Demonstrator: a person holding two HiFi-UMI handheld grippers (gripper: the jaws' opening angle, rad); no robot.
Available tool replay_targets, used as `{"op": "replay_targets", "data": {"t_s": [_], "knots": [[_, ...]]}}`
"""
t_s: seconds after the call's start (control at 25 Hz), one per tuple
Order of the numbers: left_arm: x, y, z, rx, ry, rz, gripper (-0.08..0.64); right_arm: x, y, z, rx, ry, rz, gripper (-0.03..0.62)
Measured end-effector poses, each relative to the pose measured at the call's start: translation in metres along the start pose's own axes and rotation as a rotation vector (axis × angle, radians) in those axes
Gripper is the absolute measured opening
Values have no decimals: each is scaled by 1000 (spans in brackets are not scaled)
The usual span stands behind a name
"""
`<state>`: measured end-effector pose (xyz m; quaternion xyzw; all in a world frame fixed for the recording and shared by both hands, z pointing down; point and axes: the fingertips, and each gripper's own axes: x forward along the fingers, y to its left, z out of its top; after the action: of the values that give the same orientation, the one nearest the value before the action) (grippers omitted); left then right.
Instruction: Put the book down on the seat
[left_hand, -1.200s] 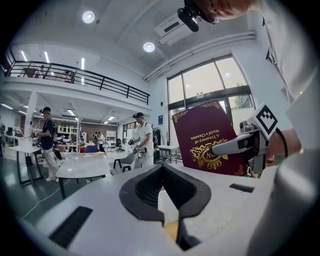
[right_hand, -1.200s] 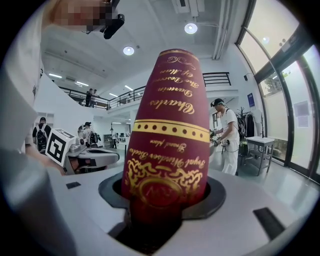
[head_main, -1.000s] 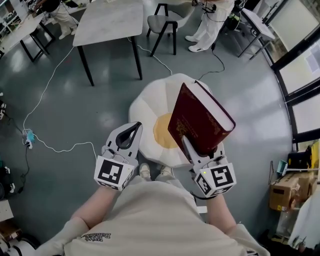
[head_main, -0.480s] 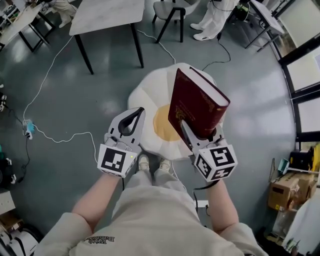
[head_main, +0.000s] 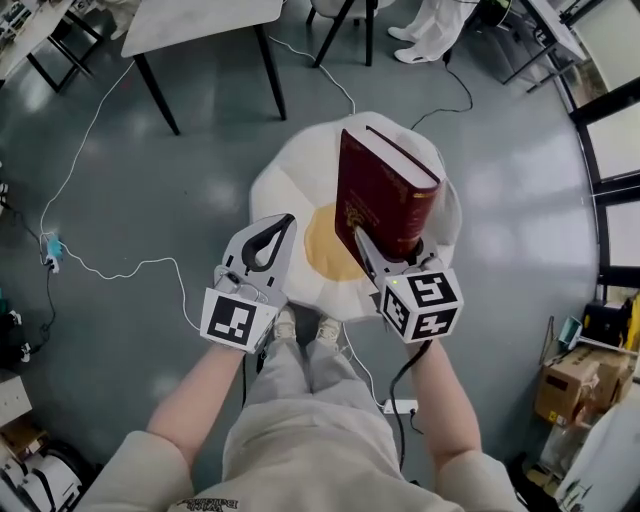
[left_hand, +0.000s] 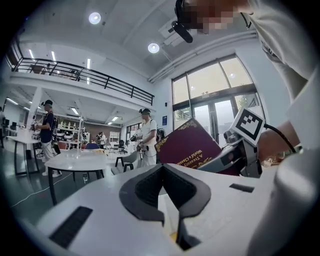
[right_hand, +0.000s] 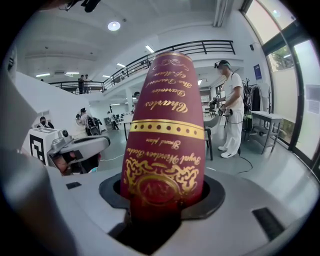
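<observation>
Jaws of the right gripper (right_hand: 162, 199) pinch the lower end of the book (head_main: 385, 195) across its covers, with the gilt spine facing that gripper's camera. Gripping at one end leaves most of the volume free above the jaws, so it stands nearly upright at the centre of the head view. It hangs over the white, egg-shaped seat (head_main: 300, 185) and is not yet laid on it. The left gripper (head_main: 265, 245), just left of the book, has its jaws pressed together on nothing, probably because one grip is enough. A desk (head_main: 200, 12) stands at the upper left, well apart.
</observation>
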<state>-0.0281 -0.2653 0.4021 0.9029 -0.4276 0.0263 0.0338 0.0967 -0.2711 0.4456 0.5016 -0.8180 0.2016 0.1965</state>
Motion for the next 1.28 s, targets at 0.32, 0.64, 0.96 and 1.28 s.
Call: {"op": "replay_targets", "data": {"t_s": [0.32, 0.64, 0.96, 1.28], "knots": [[40, 17, -95, -32, 17, 5, 5, 94, -37, -79, 5, 98, 2, 232], [61, 39, -234, -60, 88, 3, 5, 193, -57, -194, 0, 210, 18, 232], [71, 63, -378, -112, 143, 18, 5, 284, -70, -319, 14, 298, 27, 232], [84, 78, -489, -143, 196, 63, 5, 347, -85, -416, 1, 359, 27, 232]]}}
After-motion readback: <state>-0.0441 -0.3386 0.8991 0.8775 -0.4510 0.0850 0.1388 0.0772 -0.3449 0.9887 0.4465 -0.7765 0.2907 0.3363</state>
